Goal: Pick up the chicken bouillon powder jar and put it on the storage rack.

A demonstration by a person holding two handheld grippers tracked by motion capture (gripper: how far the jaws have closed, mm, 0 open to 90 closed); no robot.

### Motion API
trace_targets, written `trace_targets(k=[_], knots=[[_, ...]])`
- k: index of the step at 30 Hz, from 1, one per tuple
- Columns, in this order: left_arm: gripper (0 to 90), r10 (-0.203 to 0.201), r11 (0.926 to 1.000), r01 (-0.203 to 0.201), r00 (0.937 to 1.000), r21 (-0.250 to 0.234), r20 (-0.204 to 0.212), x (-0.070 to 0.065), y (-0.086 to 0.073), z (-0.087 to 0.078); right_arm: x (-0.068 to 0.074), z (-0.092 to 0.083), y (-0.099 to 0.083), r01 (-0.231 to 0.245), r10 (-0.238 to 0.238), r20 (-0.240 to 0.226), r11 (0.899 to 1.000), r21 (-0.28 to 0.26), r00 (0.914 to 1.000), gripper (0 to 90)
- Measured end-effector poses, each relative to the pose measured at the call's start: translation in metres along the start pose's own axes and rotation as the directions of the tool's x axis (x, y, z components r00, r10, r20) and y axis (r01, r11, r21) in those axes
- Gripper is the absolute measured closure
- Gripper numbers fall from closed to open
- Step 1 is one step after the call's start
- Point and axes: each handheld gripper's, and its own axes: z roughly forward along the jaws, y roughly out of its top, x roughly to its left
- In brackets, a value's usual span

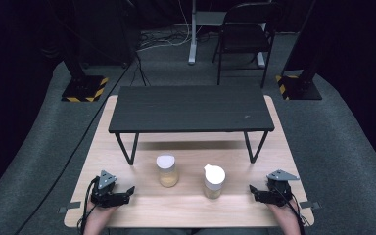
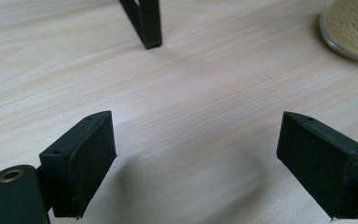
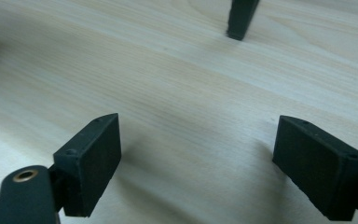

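Jars — two of them, upright — stand side by side near the front middle of the wooden table [image 1: 186, 203], in front of the low black shelf [image 1: 191, 108]. One jar with a flat white lid [image 1: 167, 170] holds a tan, grainy filling; the other jar with a spouted white cap [image 1: 214, 181] sits just to its right and slightly nearer the person. The left gripper [image 1: 122, 195] rests on the table well to the left of the flat-lidded jar, its jaws spread wide and empty, pointing inward. In the left gripper view that jar's base [image 2: 350, 28] shows at the upper right, off the jaws' line. The right gripper [image 1: 255, 192] lies near the spouted jar, likewise agape with nothing held. Each hand is nearer its own jar — the right looks closest.
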Motion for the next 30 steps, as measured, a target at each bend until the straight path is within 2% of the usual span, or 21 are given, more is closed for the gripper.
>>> trace_targets(k=[2,3,4,5,10,25,30], knots=[[11.2,-0.003,1.0,0.003,1.0,0.001,-0.003,-0.0002,-0.0003,0.0006,-0.0003,0.0002,0.0007,-0.003,0.003,0.0,1.0,0.002,1.0,13.9],[11.2,0.014,0.9996,-0.014,0.9998,0.023,-0.012,-0.0023,0.0023,0.0035,-0.0003,0.0004,0.001,-0.003,0.002,0.004,1.0,0.003,1.0,13.7],[11.2,0.014,0.9996,-0.014,0.9998,0.023,-0.012,-0.0023,0.0023,0.0035,-0.0003,0.0004,0.001,-0.003,0.002,0.004,1.0,0.003,1.0,13.7],[11.2,0.036,0.9981,-0.034,0.9991,0.05,-0.023,-0.0048,0.0062,0.0059,-0.0002,0.0005,0.002,-0.001,0.001,0.007,1.0,0.007,1.0,13.1],[10.5,0.01,0.9985,-0.009,0.9996,0.055,-0.028,-0.0032,0.0067,0.0062,0.0013,-0.0001,0.0009,-0.007,0.007,0.013,1.0,0.006,0.9999,12.8],[10.0,0.003,0.9985,-0.001,0.9994,0.055,-0.034,-0.0037,0.0057,0.005,0.0022,0.0001,0.0016,-0.008,0.008,0.014,1.0,0.011,0.9999,10.6],[10.8,-0.015,0.9987,0.016,0.9995,0.048,-0.028,-0.0006,0.0049,0.0045,0.0021,0.0,0.0013,-0.007,0.007,0.013,1.0,0.011,0.9999,10.4]])
